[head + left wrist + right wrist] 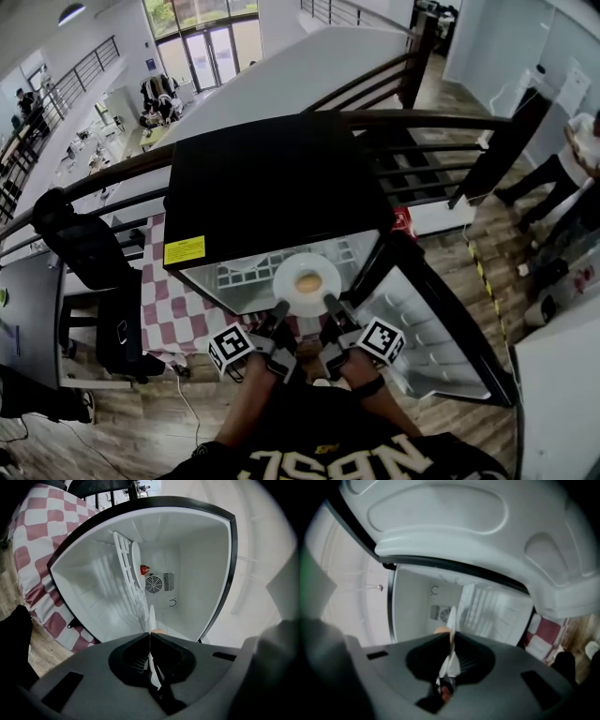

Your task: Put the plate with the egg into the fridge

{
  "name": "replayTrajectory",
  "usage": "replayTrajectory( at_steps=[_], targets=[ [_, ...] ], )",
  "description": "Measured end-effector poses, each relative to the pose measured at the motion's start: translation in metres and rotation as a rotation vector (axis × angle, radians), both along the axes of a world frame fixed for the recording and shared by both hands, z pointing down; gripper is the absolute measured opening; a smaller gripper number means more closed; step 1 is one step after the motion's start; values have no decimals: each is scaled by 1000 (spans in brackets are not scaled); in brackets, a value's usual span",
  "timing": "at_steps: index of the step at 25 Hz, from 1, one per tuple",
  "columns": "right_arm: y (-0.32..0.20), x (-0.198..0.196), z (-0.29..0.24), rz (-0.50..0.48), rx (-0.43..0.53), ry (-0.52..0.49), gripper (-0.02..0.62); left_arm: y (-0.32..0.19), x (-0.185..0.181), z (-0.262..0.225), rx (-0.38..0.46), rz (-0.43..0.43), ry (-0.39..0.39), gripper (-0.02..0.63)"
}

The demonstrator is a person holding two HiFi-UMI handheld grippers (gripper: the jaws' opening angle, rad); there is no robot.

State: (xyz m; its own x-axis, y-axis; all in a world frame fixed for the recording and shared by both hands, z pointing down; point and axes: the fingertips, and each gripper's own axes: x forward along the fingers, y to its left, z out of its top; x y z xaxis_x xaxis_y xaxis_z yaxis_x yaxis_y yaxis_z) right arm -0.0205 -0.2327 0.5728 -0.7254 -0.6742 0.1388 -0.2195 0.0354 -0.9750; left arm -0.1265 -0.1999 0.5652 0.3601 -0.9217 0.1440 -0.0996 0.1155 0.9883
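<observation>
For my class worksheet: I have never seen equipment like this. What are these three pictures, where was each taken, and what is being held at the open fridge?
No robot: a person holds a two-jaw gripper in each hand. The head view looks down from a camera on the person's head; the other two come from cameras on the grippers, looking along their jaws. The left gripper and right gripper are shut on the rim of a white plate carrying an egg, at the open fridge's mouth.
</observation>
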Motion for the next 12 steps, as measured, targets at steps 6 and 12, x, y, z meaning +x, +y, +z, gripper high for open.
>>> replayTrajectory(
  at_steps=[6, 12],
  targets=[
    [-19, 0, 2, 30, 11, 4, 44, -19, -2, 7, -14, 13, -25, 26],
    [-32, -6, 3, 47, 7, 5, 44, -35, -5, 8, -11, 34, -51, 26]
  ],
)
